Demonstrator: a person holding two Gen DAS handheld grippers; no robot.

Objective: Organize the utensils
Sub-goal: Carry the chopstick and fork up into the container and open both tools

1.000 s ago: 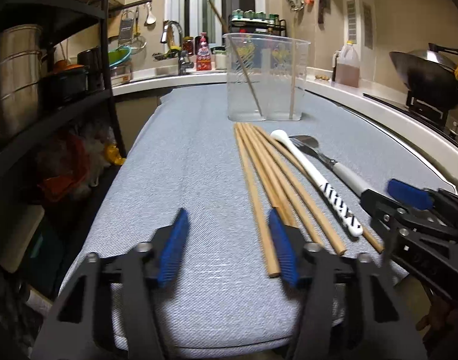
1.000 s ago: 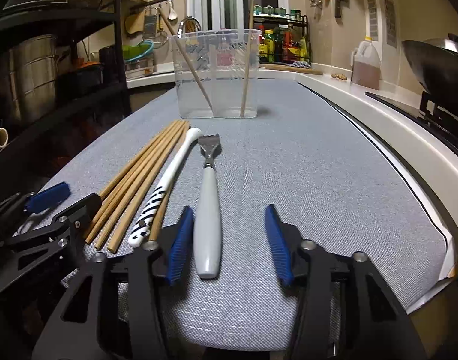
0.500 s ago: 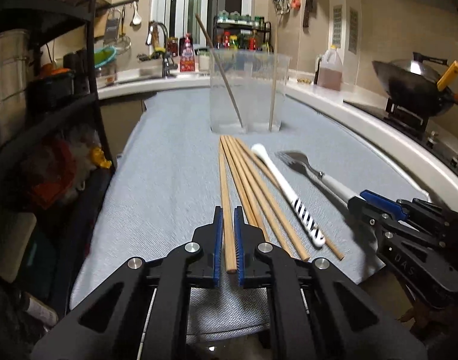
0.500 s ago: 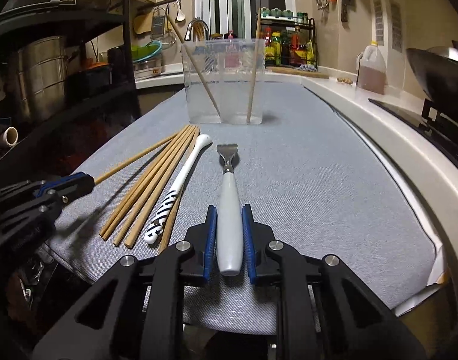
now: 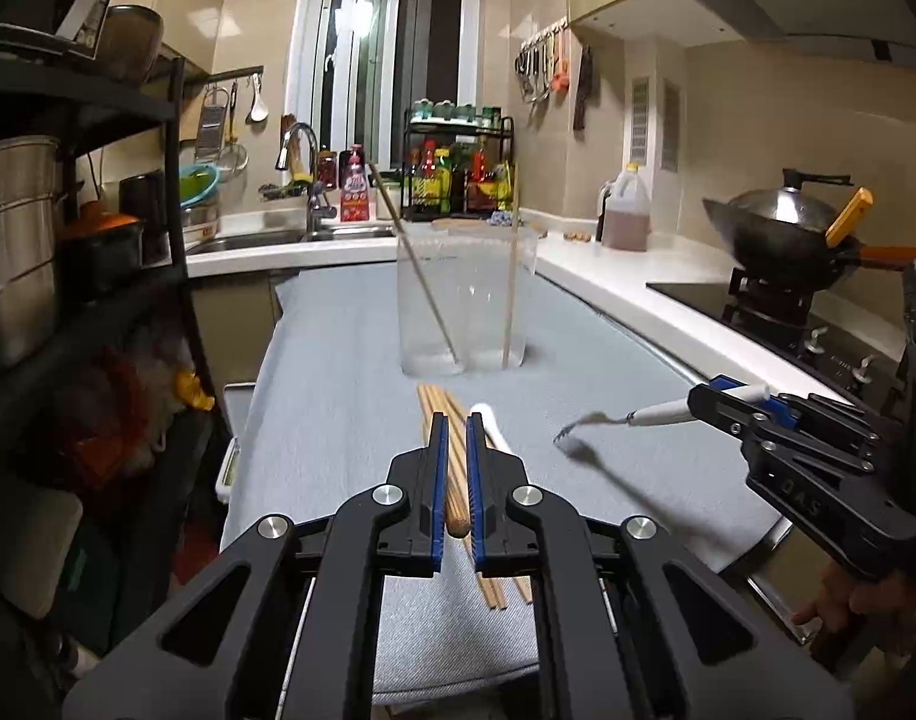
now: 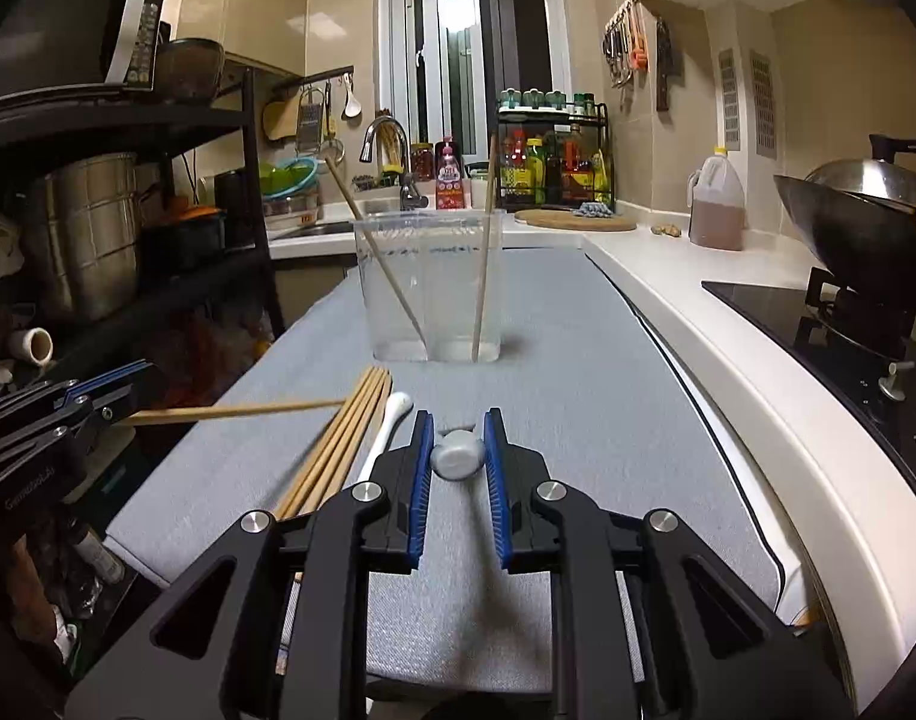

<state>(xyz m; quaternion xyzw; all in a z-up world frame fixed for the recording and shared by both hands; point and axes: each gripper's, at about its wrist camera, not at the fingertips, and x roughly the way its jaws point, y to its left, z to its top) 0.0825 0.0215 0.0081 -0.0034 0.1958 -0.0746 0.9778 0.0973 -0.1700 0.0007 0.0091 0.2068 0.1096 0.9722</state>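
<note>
Both grippers have closed and lifted: the left gripper (image 5: 456,468) now pinches one thin wooden chopstick (image 6: 236,412) near its butt end, the right gripper (image 6: 456,462) clamps the white-handled metal fork (image 5: 607,423) by its handle. Both items hang above the grey cloth-covered bench (image 6: 577,372), short of the clear plastic holder (image 6: 431,288). Light, stiff, slippery; each gripper points slightly downward.

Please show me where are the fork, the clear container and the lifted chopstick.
fork (image 5: 583,429), left wrist view, on its metal neck.
clear container (image 6: 429,276), right wrist view, on its front wall.
lifted chopstick (image 6: 236,412), right wrist view, on its middle.
</note>
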